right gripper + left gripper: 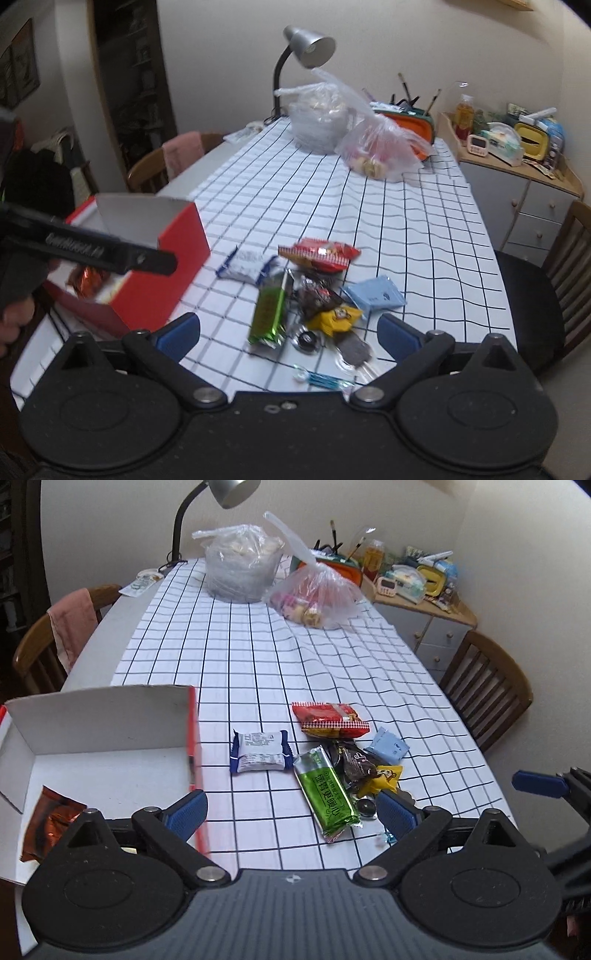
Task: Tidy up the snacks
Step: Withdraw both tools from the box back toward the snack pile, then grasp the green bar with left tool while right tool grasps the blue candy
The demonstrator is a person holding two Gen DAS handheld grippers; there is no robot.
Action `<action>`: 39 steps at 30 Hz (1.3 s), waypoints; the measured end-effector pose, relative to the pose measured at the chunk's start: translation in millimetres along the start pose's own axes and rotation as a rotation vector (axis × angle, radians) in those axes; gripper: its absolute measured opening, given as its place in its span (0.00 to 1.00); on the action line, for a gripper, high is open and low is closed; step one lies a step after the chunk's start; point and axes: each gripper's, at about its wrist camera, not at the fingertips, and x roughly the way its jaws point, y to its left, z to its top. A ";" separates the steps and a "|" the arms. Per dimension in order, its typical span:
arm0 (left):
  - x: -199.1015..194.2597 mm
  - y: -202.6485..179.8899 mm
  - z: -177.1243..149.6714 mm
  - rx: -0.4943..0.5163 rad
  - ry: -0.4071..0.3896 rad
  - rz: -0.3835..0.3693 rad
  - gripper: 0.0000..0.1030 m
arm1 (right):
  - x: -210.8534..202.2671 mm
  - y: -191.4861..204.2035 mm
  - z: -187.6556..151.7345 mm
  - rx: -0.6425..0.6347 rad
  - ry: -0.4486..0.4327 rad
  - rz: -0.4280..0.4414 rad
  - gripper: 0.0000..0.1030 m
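Observation:
A pile of snacks lies on the checked tablecloth: a white and blue packet (259, 756) (246, 266), a green bar (327, 794) (269, 311), a red packet (330, 719) (318, 254), a dark brown wrapper (354, 765) (318, 297), a yellow packet (384, 777) (335, 318) and a light blue sachet (387, 746) (373, 293). An open red box (107, 734) (166, 266) at the left holds an orange foil snack (51, 821) (88, 280). My left gripper (291, 814) is open and empty beside the box. My right gripper (288, 338) is open and empty above the pile's near edge.
Two clear plastic bags of food (240, 563) (317, 594) and a grey desk lamp (207, 509) stand at the table's far end. Wooden chairs (484, 698) (55, 635) flank the table. A cluttered cabinet (417, 602) stands at the back right.

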 end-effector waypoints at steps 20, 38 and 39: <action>119.5 -30.9 10.1 -0.131 0.239 0.091 0.96 | 99.5 -39.4 -35.9 -0.242 0.237 0.189 0.70; 185.9 -5.0 13.3 -0.382 0.404 0.035 0.86 | 132.3 -42.9 -26.1 -0.363 0.324 0.305 0.40; 187.8 -5.5 13.5 -0.384 0.408 0.037 0.84 | 133.8 -42.8 -25.8 -0.375 0.334 0.308 0.39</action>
